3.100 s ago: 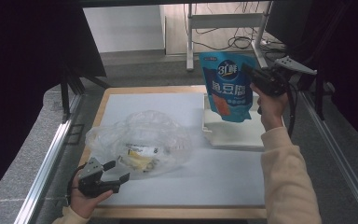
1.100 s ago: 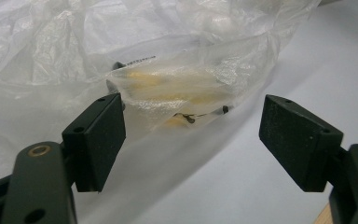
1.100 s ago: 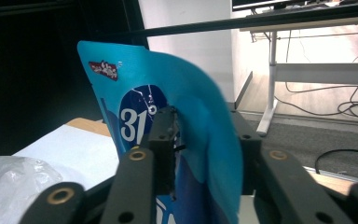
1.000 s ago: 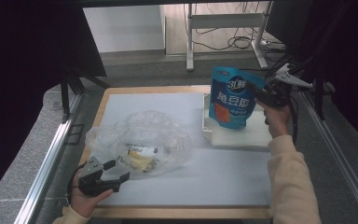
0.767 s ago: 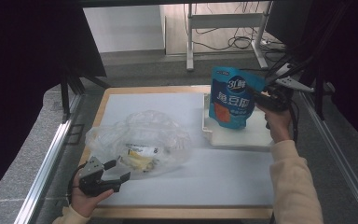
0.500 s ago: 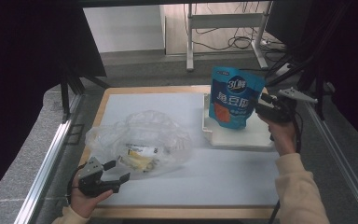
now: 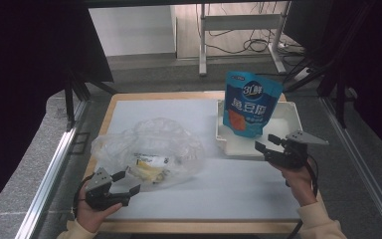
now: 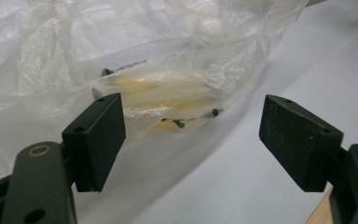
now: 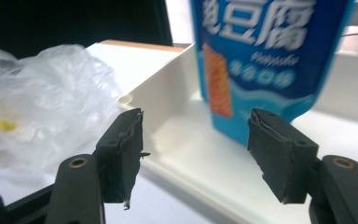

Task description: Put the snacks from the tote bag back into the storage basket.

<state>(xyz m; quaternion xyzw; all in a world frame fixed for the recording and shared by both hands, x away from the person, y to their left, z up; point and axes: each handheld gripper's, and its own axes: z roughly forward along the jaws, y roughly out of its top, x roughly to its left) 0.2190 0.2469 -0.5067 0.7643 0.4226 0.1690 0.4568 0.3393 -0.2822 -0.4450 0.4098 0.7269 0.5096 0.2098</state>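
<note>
A blue snack pouch (image 7: 249,102) stands upright by itself in the white tray (image 7: 283,142) at the right of the table; in the right gripper view the pouch (image 9: 261,65) rises just beyond the jaws. My right gripper (image 7: 267,144) hovers over the tray's near edge, open after its jaws have just been opening, with nothing between its pads (image 9: 193,156). A crumpled clear plastic bag (image 7: 149,149) holding yellow packets lies at centre left. My left gripper (image 7: 128,182) rests open at the bag's near edge (image 8: 168,88), pads (image 8: 193,140) apart from it.
The white mat (image 7: 229,194) covers the wooden table, whose front edge runs along the bottom. A grey stone ledge and metal rail (image 7: 54,164) border the left side. Cables and a metal frame (image 7: 248,30) stand on the floor behind.
My right gripper let go of the pouch's side and drew back toward me and downward, jaws wider. The pouch stays standing in the tray. The left gripper kept still.
</note>
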